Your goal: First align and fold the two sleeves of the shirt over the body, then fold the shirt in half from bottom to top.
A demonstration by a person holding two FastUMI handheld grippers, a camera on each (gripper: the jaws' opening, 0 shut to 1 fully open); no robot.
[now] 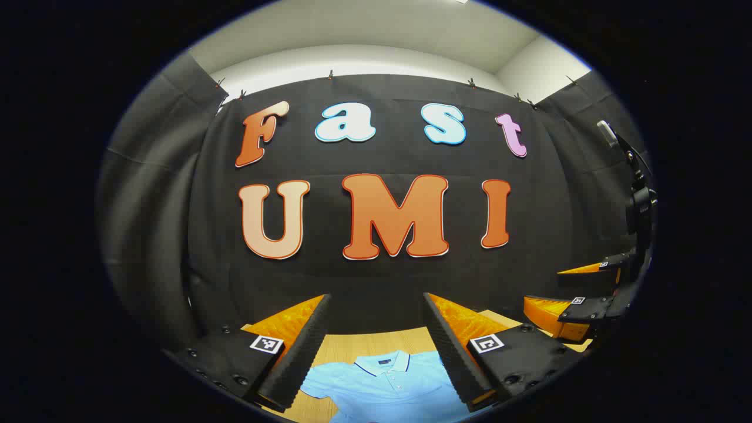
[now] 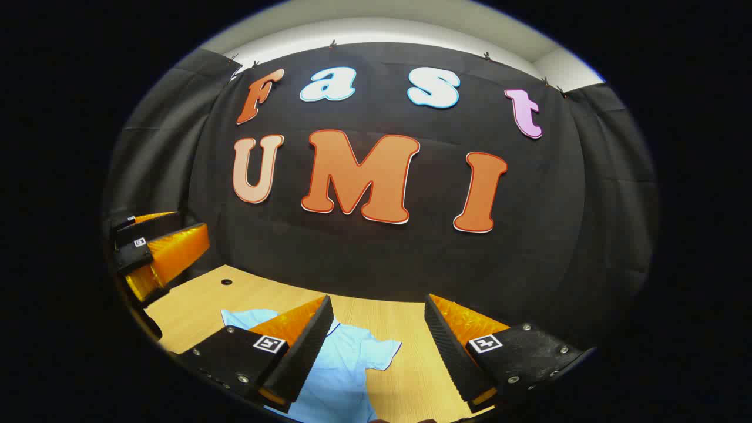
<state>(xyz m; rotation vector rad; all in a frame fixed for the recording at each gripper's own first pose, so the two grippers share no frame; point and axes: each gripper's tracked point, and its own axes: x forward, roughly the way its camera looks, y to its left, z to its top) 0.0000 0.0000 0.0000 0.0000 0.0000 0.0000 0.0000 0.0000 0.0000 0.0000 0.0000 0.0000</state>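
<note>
A light blue polo shirt [image 1: 385,385] lies flat on a wooden table [image 1: 376,341] in a booth draped with black cloth, its collar [image 1: 385,361] toward the far wall. In the left gripper view, the left gripper [image 1: 376,329] hangs above the shirt with its fingers spread wide and nothing between them; the collar and button placket sit in the gap between the two fingers, low in the picture. At the right edge of that view the right gripper [image 1: 578,294] is held in the air, its two fingers apart as well, clear of the cloth.

In the right gripper view, the right gripper [image 2: 376,326] is likewise wide and holds nothing. Beneath it the shirt [image 2: 346,364] spreads across the table [image 2: 405,329], one short sleeve [image 2: 379,352] reaching out to the right between the fingers, the other sleeve [image 2: 244,319] peeking out behind the near finger on the left. Neither sleeve is folded over the body. The left gripper [image 2: 158,249] hovers at the left edge, above the table and near a small round hole [image 2: 226,282] in the tabletop.
</note>
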